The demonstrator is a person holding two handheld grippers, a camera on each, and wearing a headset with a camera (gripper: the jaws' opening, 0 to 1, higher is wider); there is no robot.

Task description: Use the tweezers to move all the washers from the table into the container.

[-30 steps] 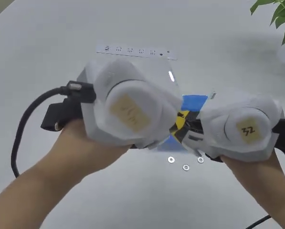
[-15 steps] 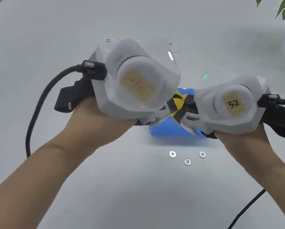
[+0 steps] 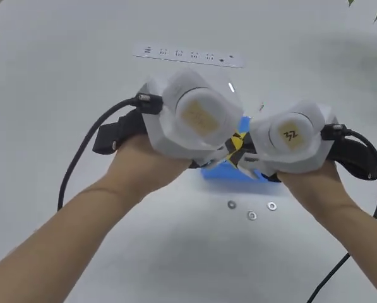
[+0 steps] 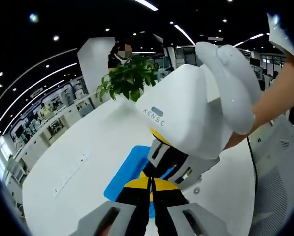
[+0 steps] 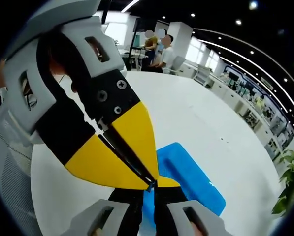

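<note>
I'm bringing both white-shelled grippers closer together than a moment ago, above the smooth white table [image 3: 175, 259]. My left gripper [image 4: 150, 191] is pressing its black-and-yellow jaws flat together. My right gripper [image 5: 147, 201] is holding its jaws narrow with a slit of blue showing between them, and I cannot tell if they're pinching anything. Three small shiny metal ring washers [image 3: 252, 216] are lying loose on the table, near the flat blue rectangular container [image 3: 229, 172] but apart from it. Beyond that, a long white power strip [image 3: 188, 55] is lying flat.
</note>
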